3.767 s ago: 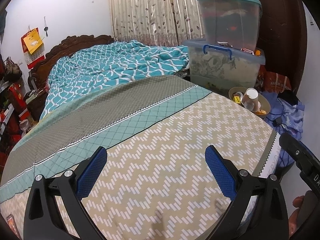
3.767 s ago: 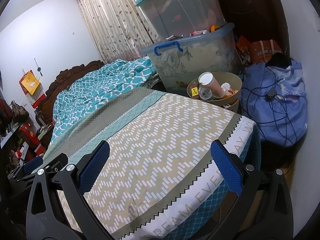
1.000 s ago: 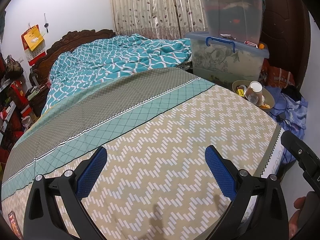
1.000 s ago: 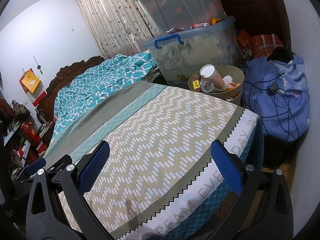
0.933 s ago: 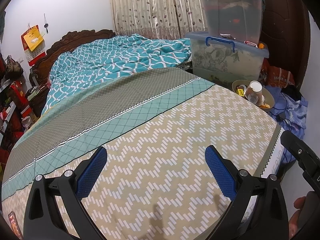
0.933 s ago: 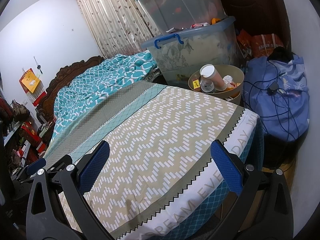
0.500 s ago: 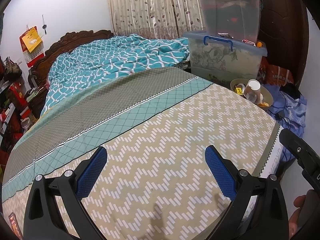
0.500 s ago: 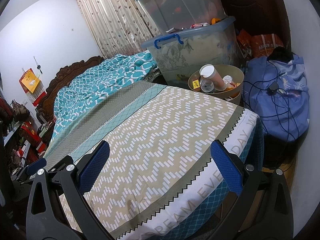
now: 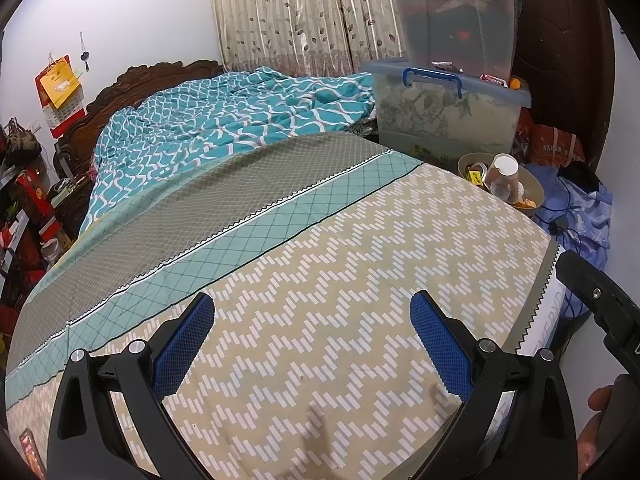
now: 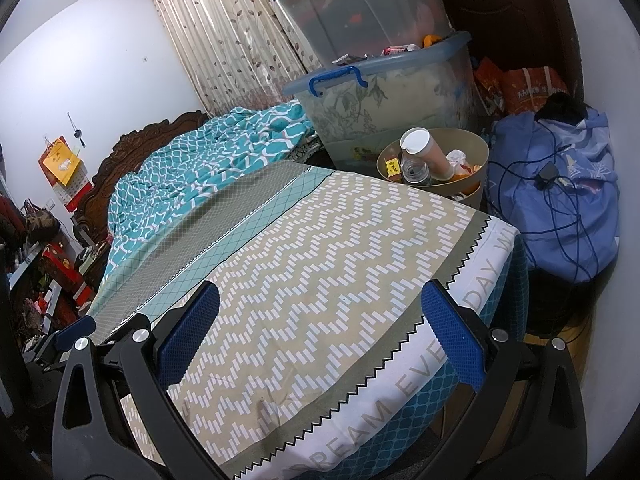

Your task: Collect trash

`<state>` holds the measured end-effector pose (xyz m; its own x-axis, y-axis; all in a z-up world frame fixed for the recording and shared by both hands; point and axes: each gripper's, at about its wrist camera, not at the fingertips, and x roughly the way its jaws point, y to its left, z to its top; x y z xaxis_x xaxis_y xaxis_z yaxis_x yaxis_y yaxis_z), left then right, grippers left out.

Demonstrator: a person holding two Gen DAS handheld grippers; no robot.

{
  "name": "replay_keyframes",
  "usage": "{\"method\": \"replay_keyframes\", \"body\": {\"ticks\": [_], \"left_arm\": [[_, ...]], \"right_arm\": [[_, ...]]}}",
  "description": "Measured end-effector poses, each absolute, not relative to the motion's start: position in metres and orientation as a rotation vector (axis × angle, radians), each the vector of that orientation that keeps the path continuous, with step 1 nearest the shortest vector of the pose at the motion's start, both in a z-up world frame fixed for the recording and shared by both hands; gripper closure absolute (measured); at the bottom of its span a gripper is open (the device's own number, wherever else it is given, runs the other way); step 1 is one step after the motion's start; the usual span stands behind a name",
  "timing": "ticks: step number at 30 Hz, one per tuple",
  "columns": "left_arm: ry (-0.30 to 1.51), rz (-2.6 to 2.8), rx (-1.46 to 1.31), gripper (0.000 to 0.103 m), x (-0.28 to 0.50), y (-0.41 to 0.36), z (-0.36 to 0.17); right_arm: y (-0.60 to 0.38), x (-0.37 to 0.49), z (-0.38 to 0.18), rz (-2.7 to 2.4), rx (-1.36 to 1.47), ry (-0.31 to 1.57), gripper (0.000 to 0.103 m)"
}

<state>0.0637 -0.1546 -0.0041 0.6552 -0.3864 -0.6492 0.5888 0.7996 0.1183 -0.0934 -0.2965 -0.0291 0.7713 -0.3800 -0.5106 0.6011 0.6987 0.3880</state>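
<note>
Both hand-held grippers, left (image 9: 312, 344) and right (image 10: 320, 334), hung wide open and empty over the bed (image 10: 320, 240). Trash sat in the bin (image 10: 478, 148) beside it: a paper cup (image 10: 426, 152) (light, easily crushed) probably best pinched gently across its wall.

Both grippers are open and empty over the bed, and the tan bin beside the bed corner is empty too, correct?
Not quite. The tan bin is not empty: the right wrist view shows a paper cup, a clear bottle and crumpled paper in it. The rest holds: left gripper and right gripper have jaws apart, holding nothing.
</note>
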Motion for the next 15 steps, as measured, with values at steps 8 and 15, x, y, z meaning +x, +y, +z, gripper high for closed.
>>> {"method": "replay_keyframes", "body": {"ticks": [8, 15], "left_arm": [[0.651, -0.566, 0.337, 0.009, 0.0632, -0.1555, -0.005], [0.652, -0.569, 0.34, 0.009, 0.0631, -0.1565, -0.0065]], "right_arm": [[-0.2952, -0.0933, -0.0294, -0.564, 0.573, 0.415, 0.003], [-0.297, -0.0928, -0.0285, -0.565, 0.574, 0.416, 0.003]]}}
